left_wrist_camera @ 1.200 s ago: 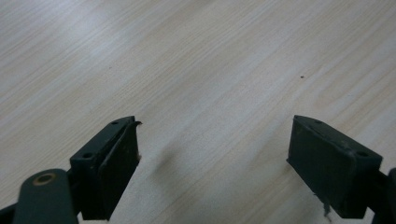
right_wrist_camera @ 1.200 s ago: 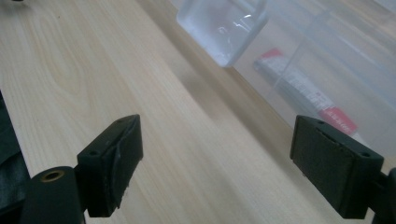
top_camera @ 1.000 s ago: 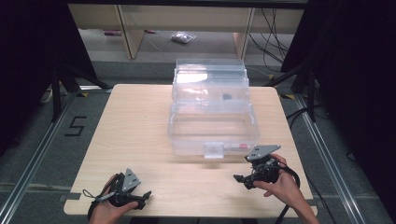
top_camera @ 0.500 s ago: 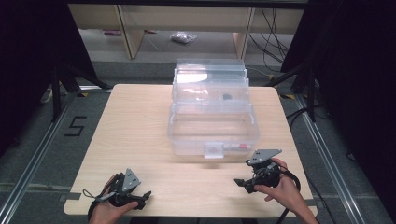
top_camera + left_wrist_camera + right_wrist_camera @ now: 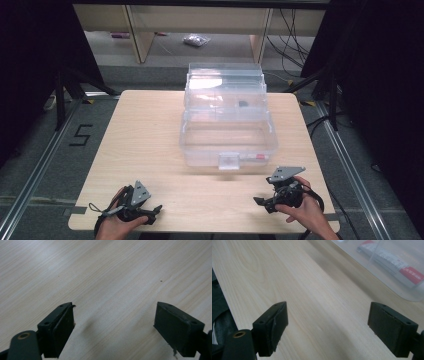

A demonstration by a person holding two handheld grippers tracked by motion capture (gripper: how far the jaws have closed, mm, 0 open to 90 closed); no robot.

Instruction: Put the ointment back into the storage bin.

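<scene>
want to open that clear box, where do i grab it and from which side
Likely the small latch tab at the middle of the clear box's near wall. It sticks out toward the person, so come at it from the near side, probably with the right gripper, open and closer.

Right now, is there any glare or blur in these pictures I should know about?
High view: a bright glare patch sits on the clear plastic box lid, and the surroundings are dark. Right gripper view: the box and its red-and-white label are soft and out of focus. Left gripper view: the table grain is fairly sharp, with faint sheen.
</scene>
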